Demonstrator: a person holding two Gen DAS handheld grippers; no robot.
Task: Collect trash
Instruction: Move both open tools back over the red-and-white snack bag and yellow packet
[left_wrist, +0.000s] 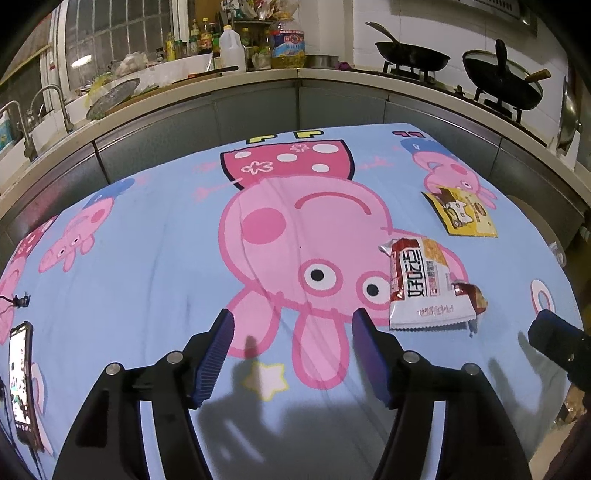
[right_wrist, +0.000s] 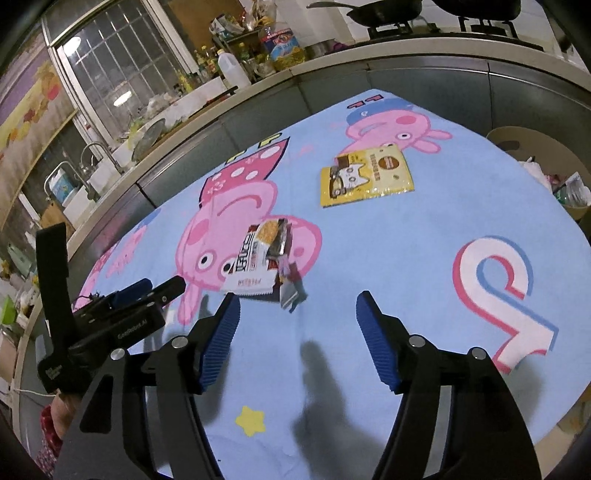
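Note:
A red-and-white snack wrapper (left_wrist: 421, 284) lies on the blue cartoon-pig tablecloth (left_wrist: 147, 258), with a small crumpled wrapper (left_wrist: 474, 295) at its right edge. A yellow cat-print packet (left_wrist: 461, 216) lies farther back right. My left gripper (left_wrist: 293, 325) is open and empty, just left of the red-and-white wrapper. In the right wrist view the same wrapper (right_wrist: 255, 266), a silver foil scrap (right_wrist: 291, 291) and the yellow packet (right_wrist: 365, 175) show. My right gripper (right_wrist: 297, 306) is open and empty, just in front of the wrapper and the scrap. The left gripper (right_wrist: 162, 288) shows at the left.
A phone (left_wrist: 22, 384) lies at the tablecloth's left edge. A round bin (right_wrist: 546, 173) with trash stands past the table's right side. Behind is a kitchen counter (left_wrist: 258, 77) with bottles, a sink and woks on a stove (left_wrist: 417, 55).

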